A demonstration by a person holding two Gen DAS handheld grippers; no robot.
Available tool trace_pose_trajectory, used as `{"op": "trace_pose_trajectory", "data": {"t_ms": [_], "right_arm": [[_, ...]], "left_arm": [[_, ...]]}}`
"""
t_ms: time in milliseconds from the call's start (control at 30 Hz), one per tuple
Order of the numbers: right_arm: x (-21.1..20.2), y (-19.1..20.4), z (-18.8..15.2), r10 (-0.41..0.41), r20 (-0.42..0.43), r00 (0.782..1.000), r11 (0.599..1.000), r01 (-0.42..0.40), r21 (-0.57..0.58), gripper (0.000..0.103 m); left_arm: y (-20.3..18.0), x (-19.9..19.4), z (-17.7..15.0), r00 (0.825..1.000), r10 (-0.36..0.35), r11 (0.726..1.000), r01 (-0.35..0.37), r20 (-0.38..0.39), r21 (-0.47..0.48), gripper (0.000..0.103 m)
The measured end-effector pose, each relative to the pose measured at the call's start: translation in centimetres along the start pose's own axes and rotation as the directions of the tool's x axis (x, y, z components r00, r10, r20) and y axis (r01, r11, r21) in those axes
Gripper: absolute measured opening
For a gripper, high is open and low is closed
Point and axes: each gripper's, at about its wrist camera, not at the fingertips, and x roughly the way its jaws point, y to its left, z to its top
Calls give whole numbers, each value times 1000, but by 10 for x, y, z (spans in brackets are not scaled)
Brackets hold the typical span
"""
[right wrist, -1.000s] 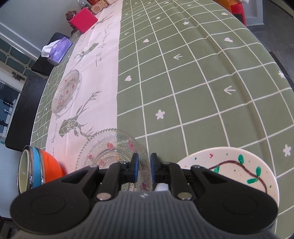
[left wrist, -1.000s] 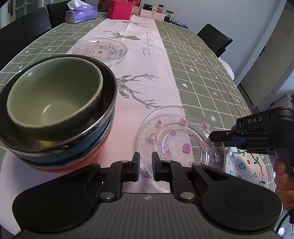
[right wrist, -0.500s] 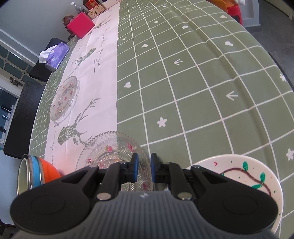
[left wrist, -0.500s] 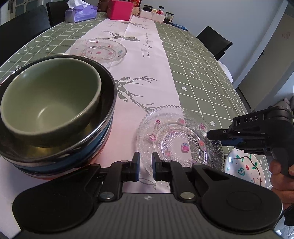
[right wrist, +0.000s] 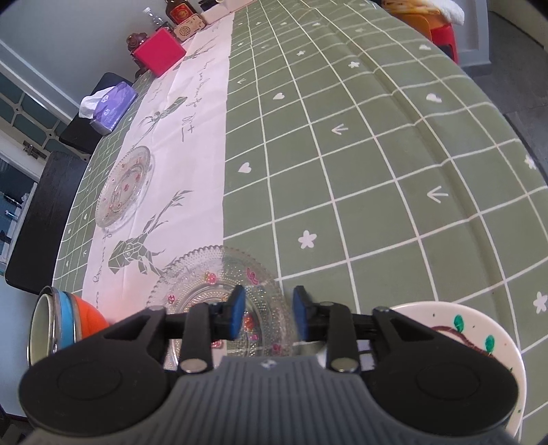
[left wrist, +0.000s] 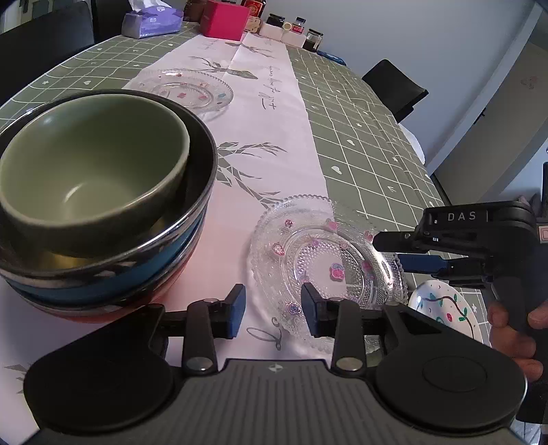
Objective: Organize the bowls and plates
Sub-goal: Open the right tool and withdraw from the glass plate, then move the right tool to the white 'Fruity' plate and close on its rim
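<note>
A near clear glass plate (left wrist: 325,260) with small flower decals lies on the pink runner; it also shows in the right wrist view (right wrist: 219,294). My left gripper (left wrist: 274,309) is open at its near rim, empty. My right gripper (right wrist: 269,316) is open just over the plate's right side, empty; it also shows in the left wrist view (left wrist: 404,250). A stack of bowls (left wrist: 102,205), green inside steel, blue and orange, stands left of the plate. A second glass plate (left wrist: 191,90) lies farther back. A white painted plate (right wrist: 479,335) lies at the right.
A green checked tablecloth (right wrist: 359,171) covers the table. A tissue pack (left wrist: 152,22), a pink box (left wrist: 224,22) and jars (left wrist: 294,32) stand at the far end. Black chairs (left wrist: 397,85) stand around the table.
Both grippers have opened from shut. The right gripper has edged forward over the near glass plate's right side. The left view has moved slightly closer to the bowls.
</note>
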Motion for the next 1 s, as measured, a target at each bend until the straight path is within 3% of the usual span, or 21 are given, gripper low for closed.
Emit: {"op": "trace_pose_trajectory", "data": {"t_ms": [100,300,667,1000], "right_arm": [[-4,6,-1,-21,28,999,999,23,-43,46],[-17,15,-9,-39,84,996,992,49,-118,53],[-59,37,-49,-72,257,964,951,143,-274,58],[-93,20,-105,-78,375,924,963,168,-212,58]], "left_arm": [[0,-5,-4,1000,-2,1000,2,12,1,61],[-2,-20,-9,999,-1,1000,0,47,25,69],[-9,-46,-17,993,-67,995,60,92,74,70],[-19,-62,-31,977,-169,973,144,129,179,70]]}}
